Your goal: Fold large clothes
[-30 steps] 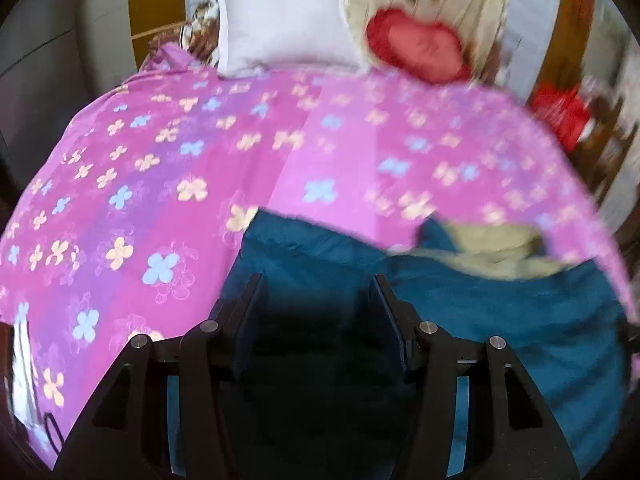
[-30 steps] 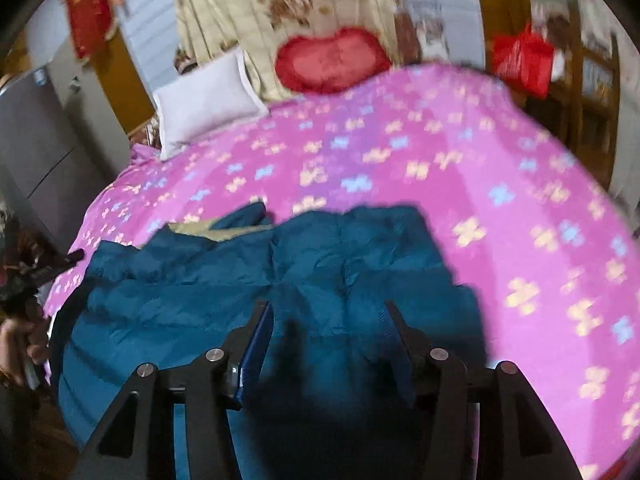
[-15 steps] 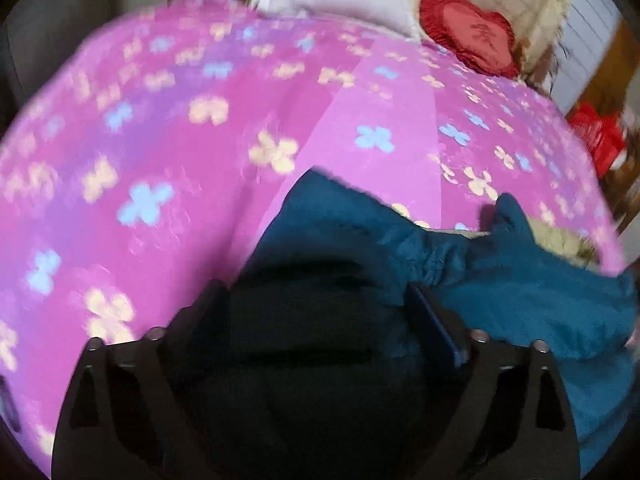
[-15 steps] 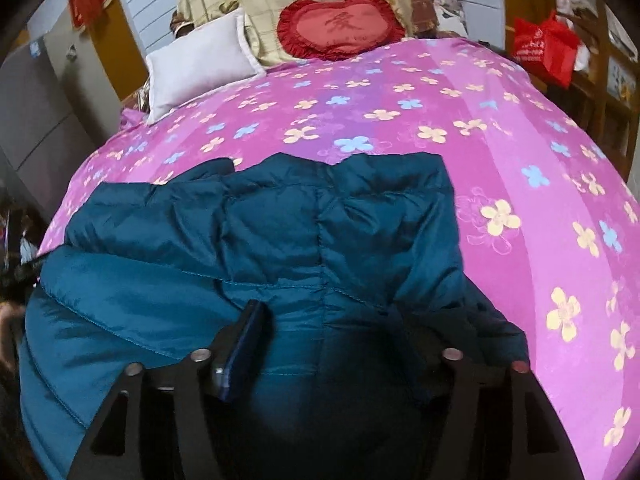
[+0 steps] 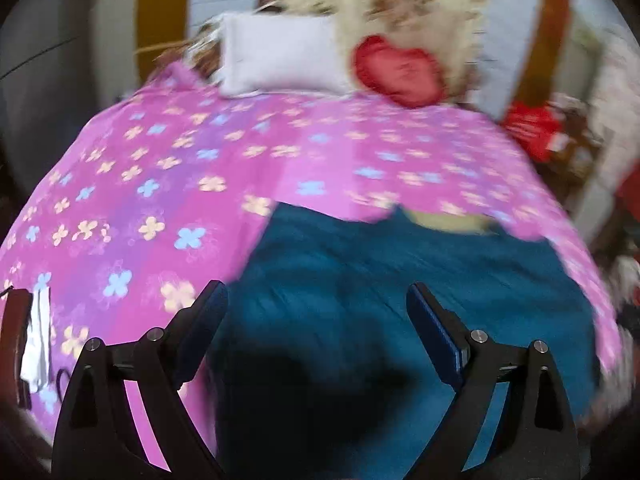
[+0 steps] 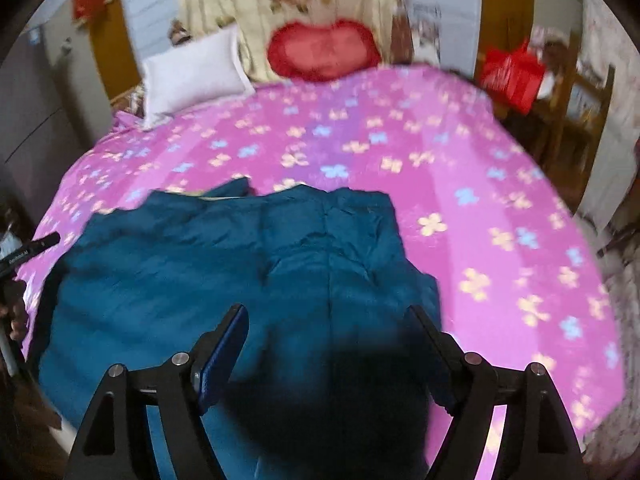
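Two grippers hang above a blue jacket (image 6: 224,272) spread on the near part of a pink flowered bedspread (image 6: 500,208). Left gripper (image 5: 316,300) and right gripper (image 6: 326,316) both have fingers spread apart, holding nothing. Far off lie a white pillow (image 5: 280,54) and red cushion (image 6: 324,48).
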Tool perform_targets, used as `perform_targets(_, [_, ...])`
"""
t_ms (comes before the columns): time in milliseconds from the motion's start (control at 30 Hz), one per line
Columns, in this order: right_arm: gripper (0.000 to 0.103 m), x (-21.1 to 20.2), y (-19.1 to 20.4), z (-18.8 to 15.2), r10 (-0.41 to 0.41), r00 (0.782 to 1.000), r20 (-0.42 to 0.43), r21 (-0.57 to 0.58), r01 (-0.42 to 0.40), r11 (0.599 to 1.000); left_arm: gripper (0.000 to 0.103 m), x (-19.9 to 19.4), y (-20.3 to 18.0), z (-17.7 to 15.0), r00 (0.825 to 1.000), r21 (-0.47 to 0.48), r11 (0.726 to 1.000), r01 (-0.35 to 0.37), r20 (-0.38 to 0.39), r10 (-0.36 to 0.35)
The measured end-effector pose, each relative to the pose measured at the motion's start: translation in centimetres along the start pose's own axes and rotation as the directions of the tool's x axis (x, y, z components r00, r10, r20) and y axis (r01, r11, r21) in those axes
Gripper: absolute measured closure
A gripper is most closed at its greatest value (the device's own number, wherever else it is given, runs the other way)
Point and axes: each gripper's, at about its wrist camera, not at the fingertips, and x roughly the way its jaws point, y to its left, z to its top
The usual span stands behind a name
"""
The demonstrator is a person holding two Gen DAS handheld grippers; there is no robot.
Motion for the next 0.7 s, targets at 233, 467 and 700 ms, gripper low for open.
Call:
perform_targets(233, [0.014, -9.3, 1.5, -7.7, 0.027, 0.996, 0.086, 0.059, -0.032, 0.998, 0.0, -7.2, -3.4, -7.3, 0.995, 0.028, 0.996, 0.082, -0.064, -0.08])
perform_targets(467, [0.014, -13.1, 2.9, -12.9, 0.038, 0.997, 0.071, 0.095, -0.045, 0.994, 0.0, -9.2, -5.3, -11.6, 0.994, -0.017, 1.0, 0.02, -0.11, -0.022])
perform_targets(700, [0.014, -16.2, 4.9, -14.6, 0.002, 0.994, 0.113, 0.059, -0.009, 0.998, 0.0, -12.2, -7.0, -12.9, 0.998, 0.021, 1.0, 0.004, -0.058, -0.003])
